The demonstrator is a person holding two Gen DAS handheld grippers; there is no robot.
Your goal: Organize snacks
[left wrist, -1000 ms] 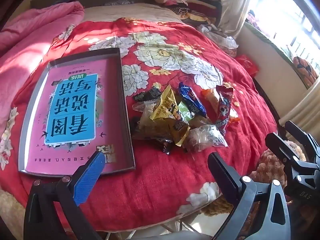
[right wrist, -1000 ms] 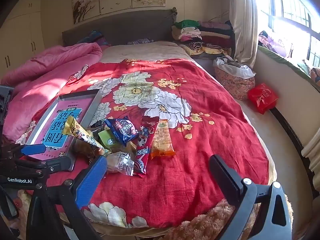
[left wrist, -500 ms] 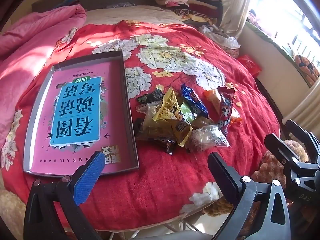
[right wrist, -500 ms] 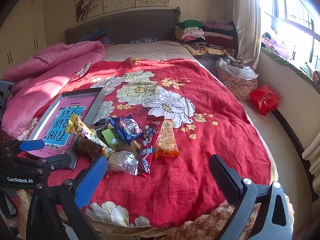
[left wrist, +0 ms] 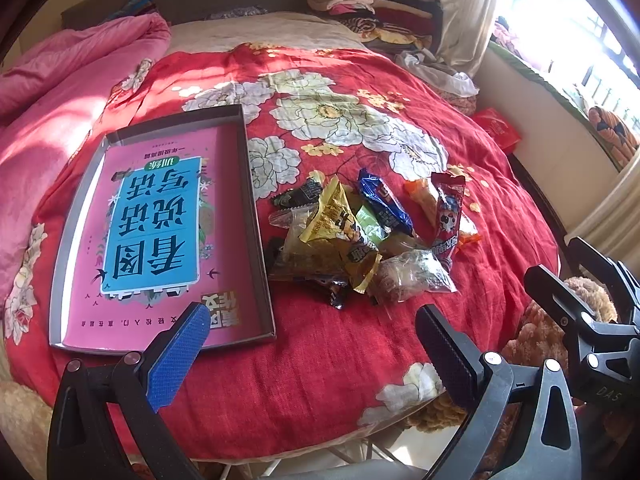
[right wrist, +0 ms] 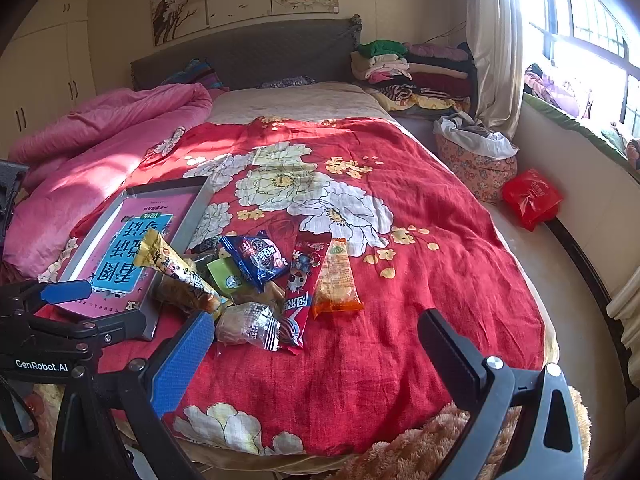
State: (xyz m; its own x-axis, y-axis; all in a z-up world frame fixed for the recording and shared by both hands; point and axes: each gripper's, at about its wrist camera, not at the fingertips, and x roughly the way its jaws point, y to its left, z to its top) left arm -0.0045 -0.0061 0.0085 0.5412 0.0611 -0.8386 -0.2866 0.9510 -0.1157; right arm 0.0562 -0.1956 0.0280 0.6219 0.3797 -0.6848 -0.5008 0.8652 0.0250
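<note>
A heap of snack packets [left wrist: 360, 236] lay on a red floral bedspread [right wrist: 360, 200], just right of a shallow grey tray [left wrist: 256, 240], in a sunlit bedroom; both the left gripper [left wrist: 312, 344] and right gripper [right wrist: 316, 352] hung spread wide and empty.

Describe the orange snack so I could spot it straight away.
On the red flowered bedspread, find the snack pile right of the grey tray. The orange packet lies at its far right edge, beside the red cartoon wrapper: the only translucent orange one.
</note>
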